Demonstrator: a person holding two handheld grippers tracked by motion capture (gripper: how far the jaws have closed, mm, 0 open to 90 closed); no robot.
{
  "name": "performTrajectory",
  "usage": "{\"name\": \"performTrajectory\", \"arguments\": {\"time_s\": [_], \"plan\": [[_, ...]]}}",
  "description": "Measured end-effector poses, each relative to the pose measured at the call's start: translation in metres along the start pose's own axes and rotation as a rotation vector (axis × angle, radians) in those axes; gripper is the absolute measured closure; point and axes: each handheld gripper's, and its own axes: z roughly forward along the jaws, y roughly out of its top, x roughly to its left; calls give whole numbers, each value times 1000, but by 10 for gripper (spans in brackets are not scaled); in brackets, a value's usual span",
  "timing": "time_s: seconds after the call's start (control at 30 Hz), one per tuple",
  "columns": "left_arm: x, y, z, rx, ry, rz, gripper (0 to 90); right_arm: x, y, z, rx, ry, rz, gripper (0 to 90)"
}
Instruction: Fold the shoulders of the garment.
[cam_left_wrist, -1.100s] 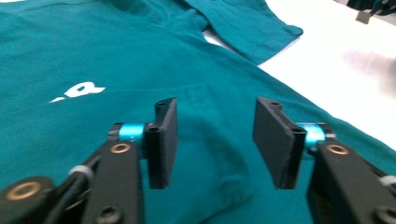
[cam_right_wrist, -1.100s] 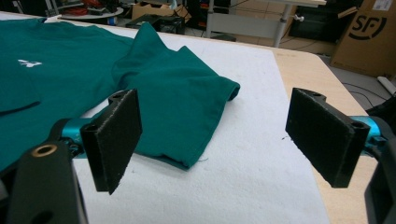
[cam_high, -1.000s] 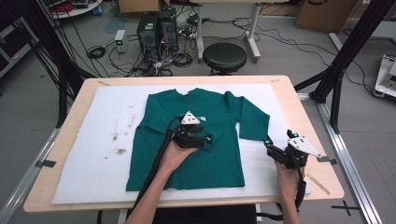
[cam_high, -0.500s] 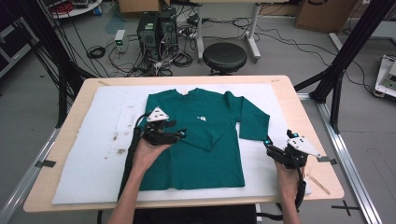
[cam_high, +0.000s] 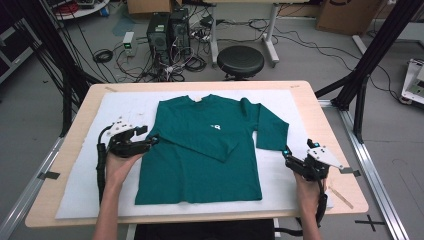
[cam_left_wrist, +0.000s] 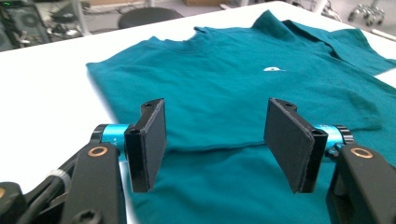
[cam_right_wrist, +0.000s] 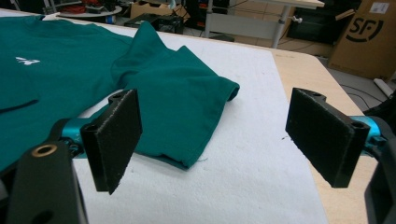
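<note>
Two tongs flank a green long-sleeved shirt (cam_high: 200, 150) lying flat on the white mat (cam_high: 85, 190) of the counter (cam_high: 320, 100), collar pointing away from the person, its long axis running near to far. One sleeve is already folded across the chest. Left tongs (cam_high: 150, 142), jaws wide with only air between them and just been opening, sit at the shirt's left edge. Right tongs (cam_high: 289, 159), also wide and empty, hover just right of the unfolded sleeve (cam_high: 272, 127), nearer to it; that sleeve likely goes next.
</note>
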Motion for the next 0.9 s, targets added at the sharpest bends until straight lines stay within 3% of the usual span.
{"name": "performTrajectory", "arguments": {"time_s": [0.13,0.23,0.27,0.4,0.57,0.6,0.73,0.9], "plan": [[16,-13,-15,-11,59,-7,374,1,0,0,2,-1,0,188],[23,-18,-20,-9,79,-19,369,1,0,0,0,-1,-4,188],[29,-24,-24,4,89,-36,369,1,0,0,2,-1,1,188],[38,-33,-31,33,120,-32,369,0,0,0,3,-5,10,188],[49,-47,-46,16,190,-26,349,-1,0,0,3,-10,12,188],[53,-53,-50,9,226,-31,339,-1,0,0,3,-13,20,188],[58,-59,-54,-11,225,-62,301,-2,0,0,5,-16,33,188],[57,-60,-56,-29,222,-30,286,-2,1,1,19,-16,37,188]]}}
